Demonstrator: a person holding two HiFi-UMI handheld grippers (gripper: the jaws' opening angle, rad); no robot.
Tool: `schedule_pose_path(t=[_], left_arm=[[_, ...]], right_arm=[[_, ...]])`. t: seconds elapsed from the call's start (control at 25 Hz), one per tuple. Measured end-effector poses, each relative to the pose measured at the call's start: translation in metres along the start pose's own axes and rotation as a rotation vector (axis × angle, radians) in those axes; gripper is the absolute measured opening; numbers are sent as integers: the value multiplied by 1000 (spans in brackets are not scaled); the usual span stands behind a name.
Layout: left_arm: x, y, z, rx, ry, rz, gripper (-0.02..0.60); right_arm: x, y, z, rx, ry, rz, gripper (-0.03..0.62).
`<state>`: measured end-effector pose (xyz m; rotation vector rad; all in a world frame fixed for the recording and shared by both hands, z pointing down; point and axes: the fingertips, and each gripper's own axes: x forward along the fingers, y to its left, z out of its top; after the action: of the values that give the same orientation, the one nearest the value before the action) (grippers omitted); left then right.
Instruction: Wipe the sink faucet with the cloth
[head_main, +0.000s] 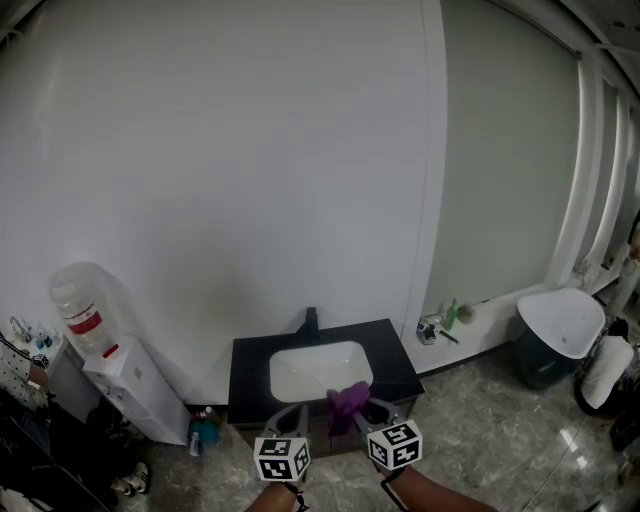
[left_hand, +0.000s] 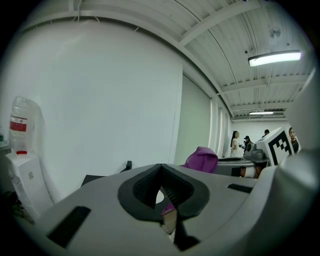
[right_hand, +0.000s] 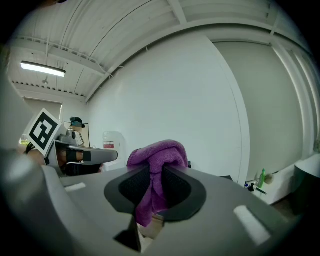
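Hanging bunched in the pinching jaws of the right gripper (right_hand: 156, 172), the purple cloth (right_hand: 159, 155) sits over the sink's (head_main: 300, 375) front edge. Open basin separates it from the faucet (head_main: 309, 322) behind. The left gripper (left_hand: 161, 170) is alongside, jaws pressed together on nothing.

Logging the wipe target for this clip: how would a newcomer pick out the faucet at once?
Against the white wall stands a low black counter with a white basin sunk in it. The faucet is the short dark stub at the counter's back edge, centred behind the basin. Nothing else rises from that edge, and it shows black against the pale wall.
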<state>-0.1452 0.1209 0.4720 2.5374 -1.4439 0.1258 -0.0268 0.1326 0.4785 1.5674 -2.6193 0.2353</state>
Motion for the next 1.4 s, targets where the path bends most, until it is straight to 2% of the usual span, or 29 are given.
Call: schedule_pose_path(t=[0.24, 0.48, 0.76, 0.96, 1.16, 1.4], left_arm=[[35, 20, -10, -8, 31, -28, 5], [116, 34, -14, -4, 40, -9, 5], [251, 66, 9, -42, 43, 81, 5], [322, 92, 19, -65, 49, 165, 5], [360, 123, 13, -90, 76, 222, 5], [384, 152, -1, -110, 112, 223, 5]], right_arm=[[34, -14, -9, 14, 10, -2, 69], [97, -78, -12, 17, 8, 31, 69], [212, -181, 2, 20, 36, 136, 69], [288, -230, 13, -21, 77, 232, 69], [353, -258, 7, -39, 114, 287, 69], [416, -267, -4, -62, 155, 299, 69]])
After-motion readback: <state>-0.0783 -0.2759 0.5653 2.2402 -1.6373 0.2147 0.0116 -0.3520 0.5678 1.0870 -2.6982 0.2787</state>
